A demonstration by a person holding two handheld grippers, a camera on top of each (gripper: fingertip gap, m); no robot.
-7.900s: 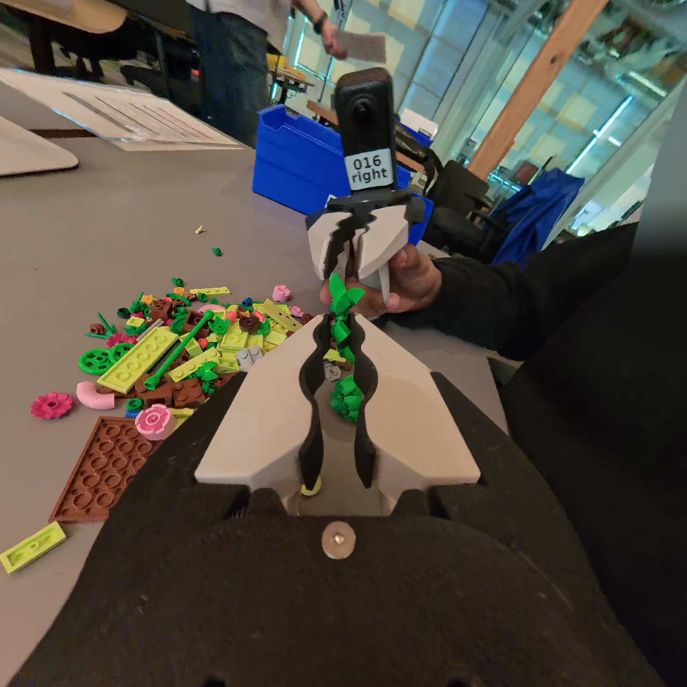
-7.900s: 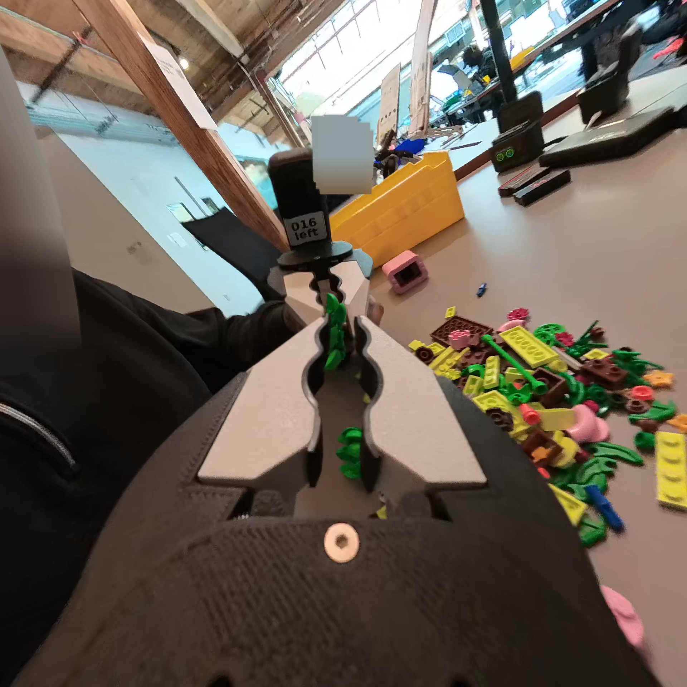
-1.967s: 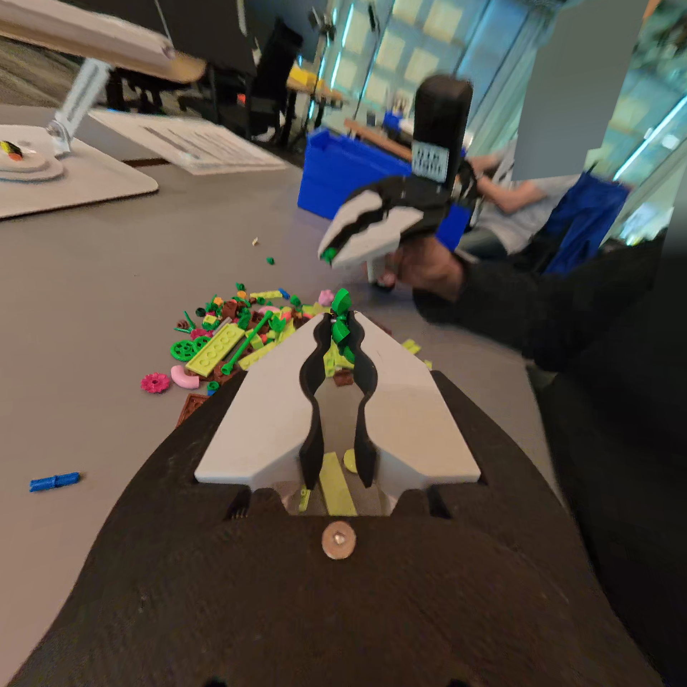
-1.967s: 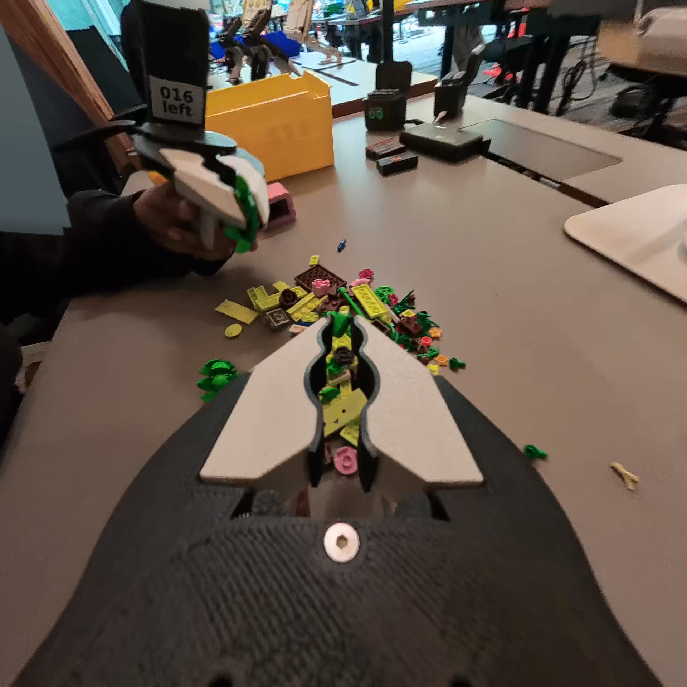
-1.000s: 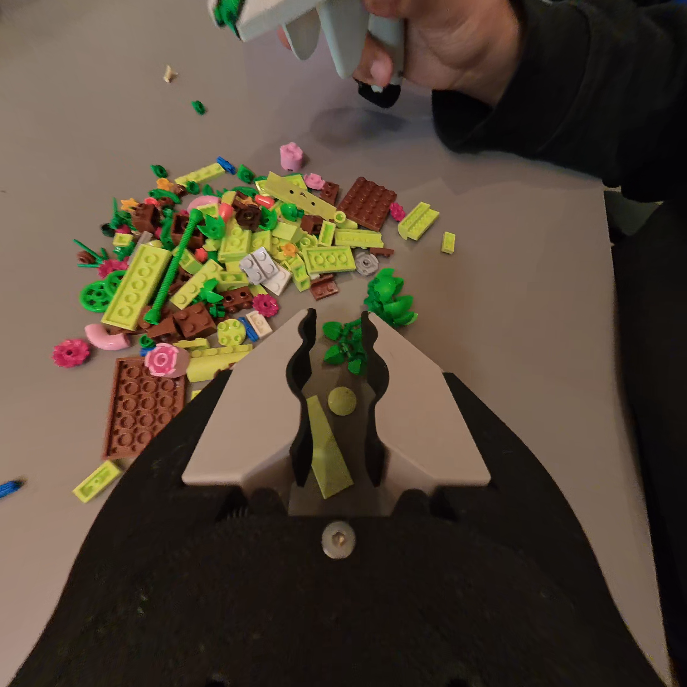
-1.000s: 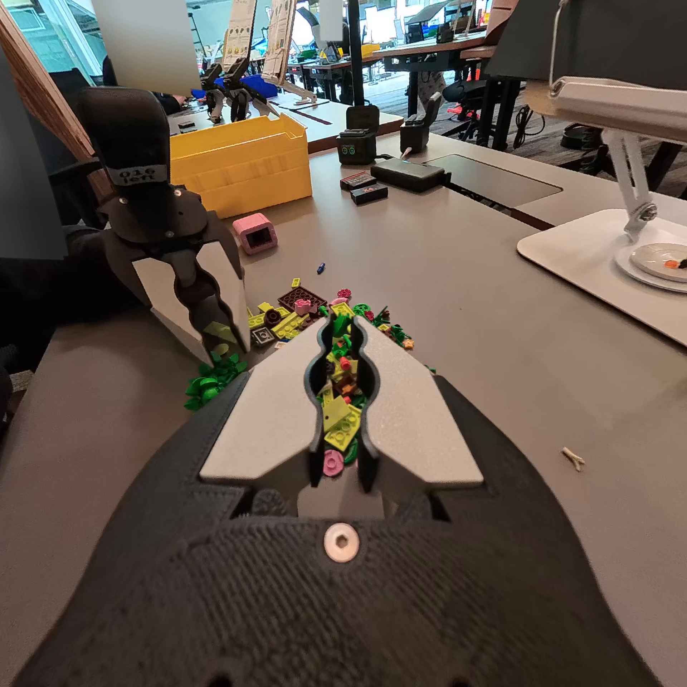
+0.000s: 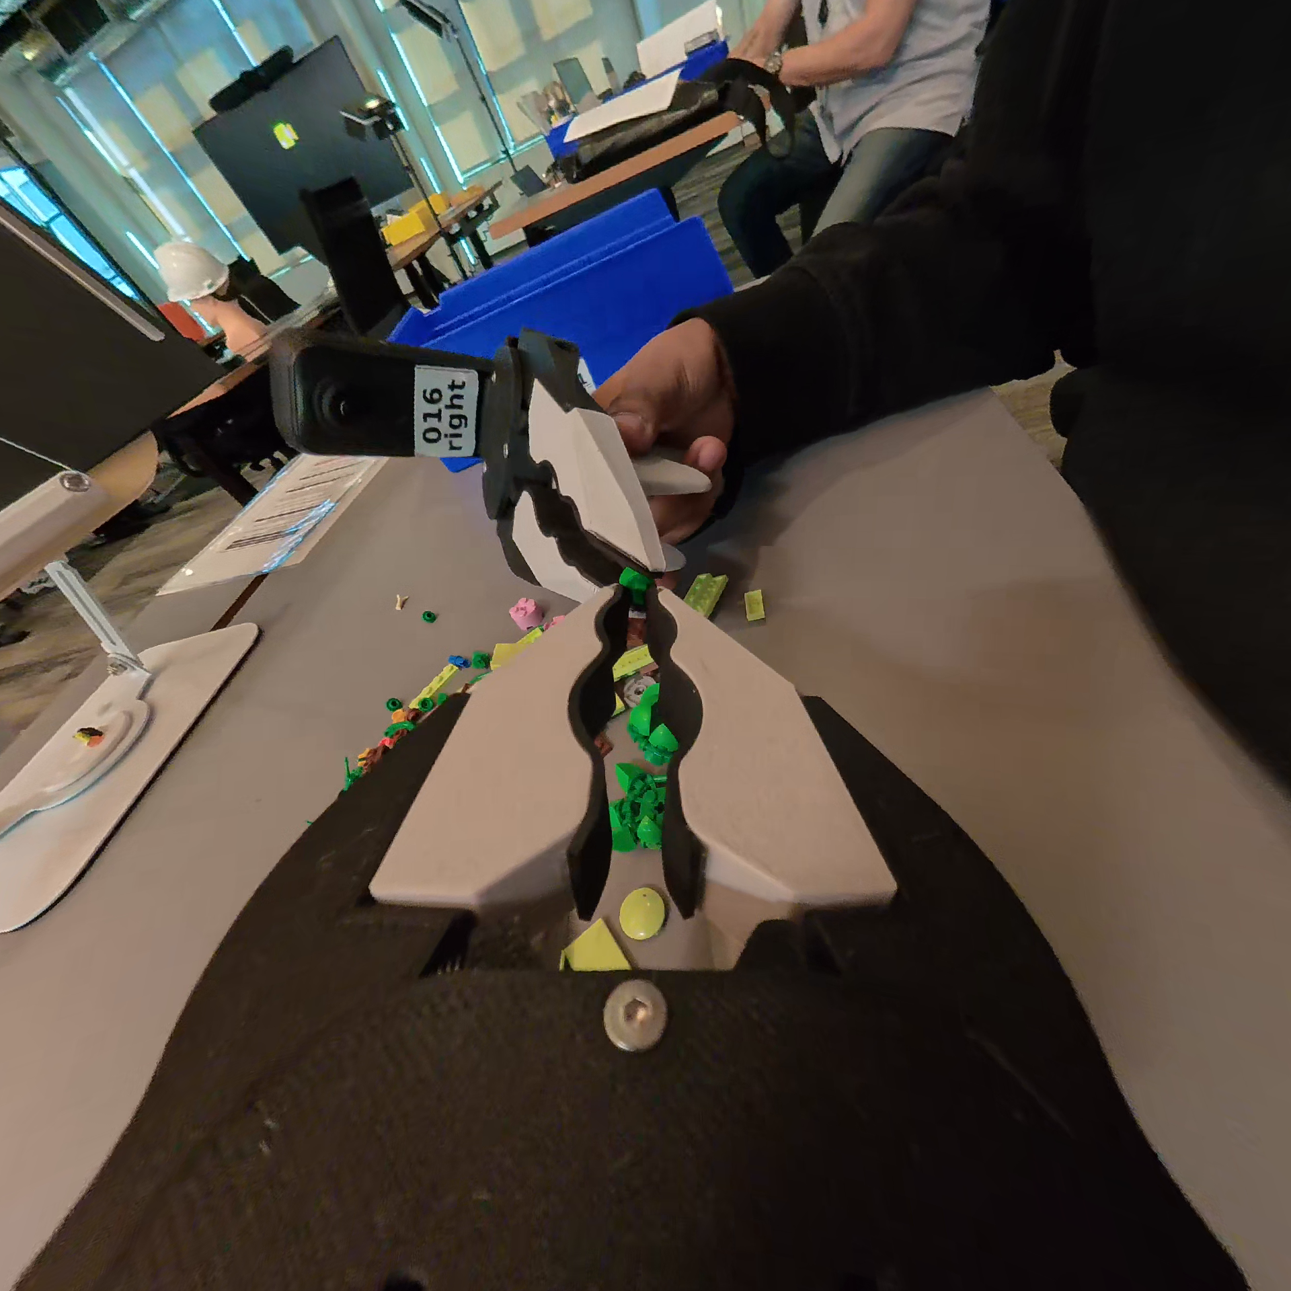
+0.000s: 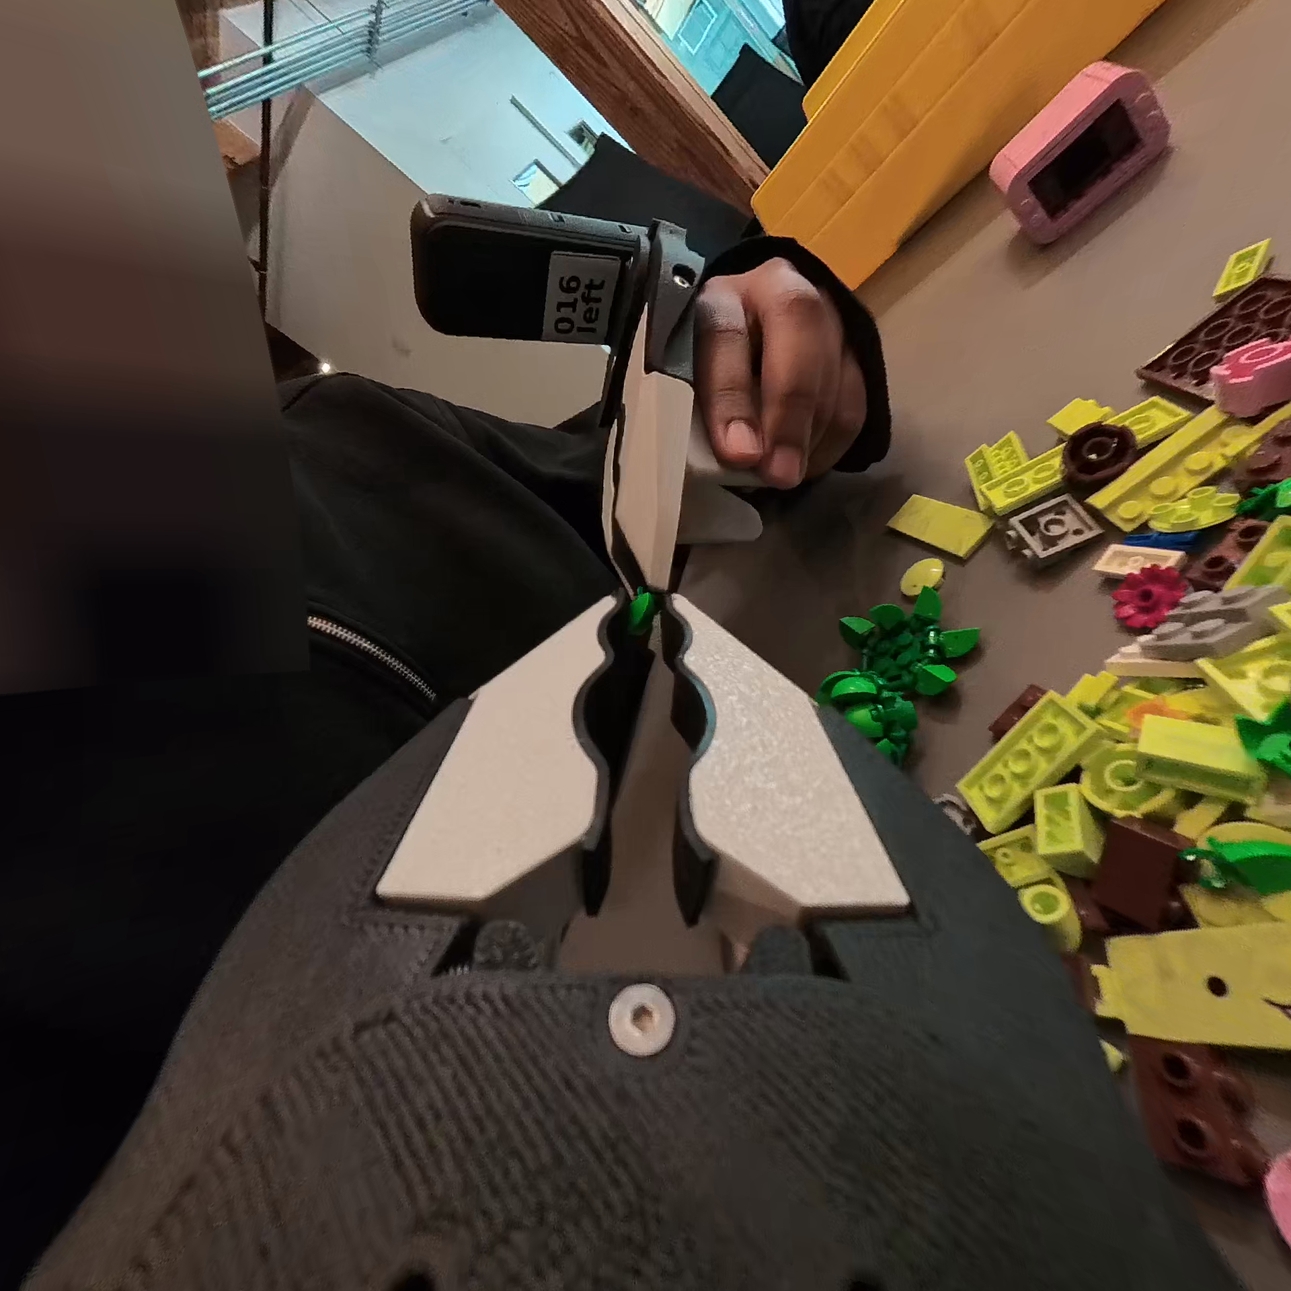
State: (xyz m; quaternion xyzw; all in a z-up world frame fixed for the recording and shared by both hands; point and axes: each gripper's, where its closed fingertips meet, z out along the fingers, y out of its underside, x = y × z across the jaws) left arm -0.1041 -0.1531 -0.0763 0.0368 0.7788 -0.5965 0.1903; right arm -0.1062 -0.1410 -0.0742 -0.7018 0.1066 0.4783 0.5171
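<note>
A grey worktop carries a spread of toy bricks. Above its edge, the left hand-held gripper and right hand-held gripper meet tip to tip, each nearly closed, both pinching one small green piece.

Two wrist cameras, facing each other across my fingertips.
My left camera looks along its grey wedge-shaped gripper toward the blue plastic bin; my right looks back toward the yellow plastic bin. Both share, at close range, the small green plastic piece.
</note>
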